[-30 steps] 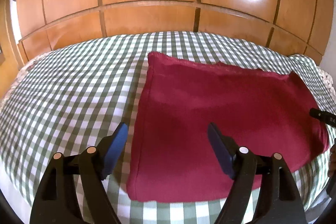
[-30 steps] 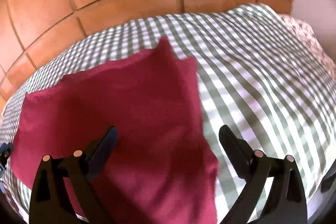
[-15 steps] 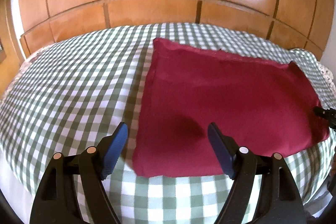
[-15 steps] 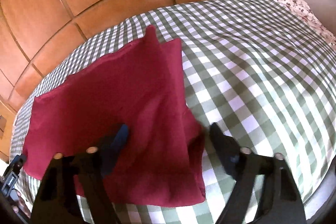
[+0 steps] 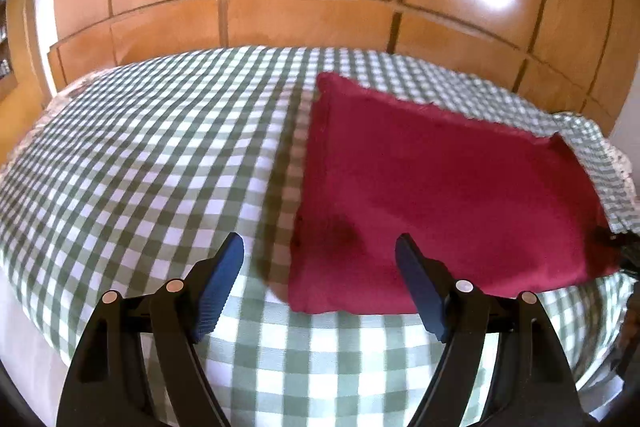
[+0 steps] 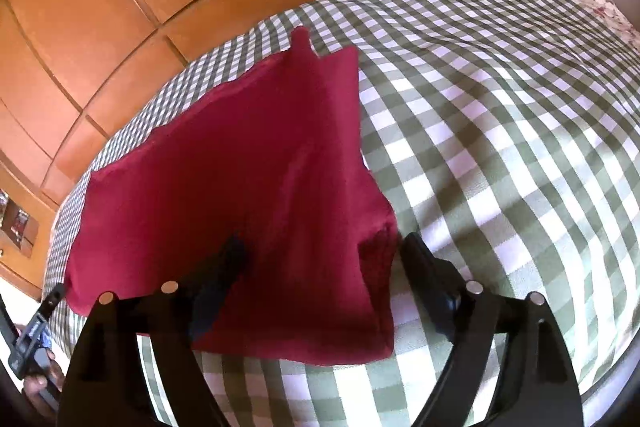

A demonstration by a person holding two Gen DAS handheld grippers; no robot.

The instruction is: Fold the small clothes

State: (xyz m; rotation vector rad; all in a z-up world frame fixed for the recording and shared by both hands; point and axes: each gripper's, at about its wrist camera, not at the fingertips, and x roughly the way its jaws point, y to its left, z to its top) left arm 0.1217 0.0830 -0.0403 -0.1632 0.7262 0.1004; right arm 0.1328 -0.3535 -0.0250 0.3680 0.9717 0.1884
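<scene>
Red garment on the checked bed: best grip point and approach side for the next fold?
Probably the two near corners of the red garment. It lies flat on the checked bedspread, its near hem toward both grippers, so come in low from the near side. The left gripper already straddles its corner; the right gripper, fingers just reopening, straddles the other.

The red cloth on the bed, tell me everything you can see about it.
The red cloth is a plain dark-red, soft-looking fabric, folded into a rough rectangle and lying nearly flat on the green checked bedspread. One far corner pokes out unevenly, and the near right corner is slightly rumpled. The right tool straddles that corner, open, not pinching it; the left tool hovers open at the near left corner.
</scene>
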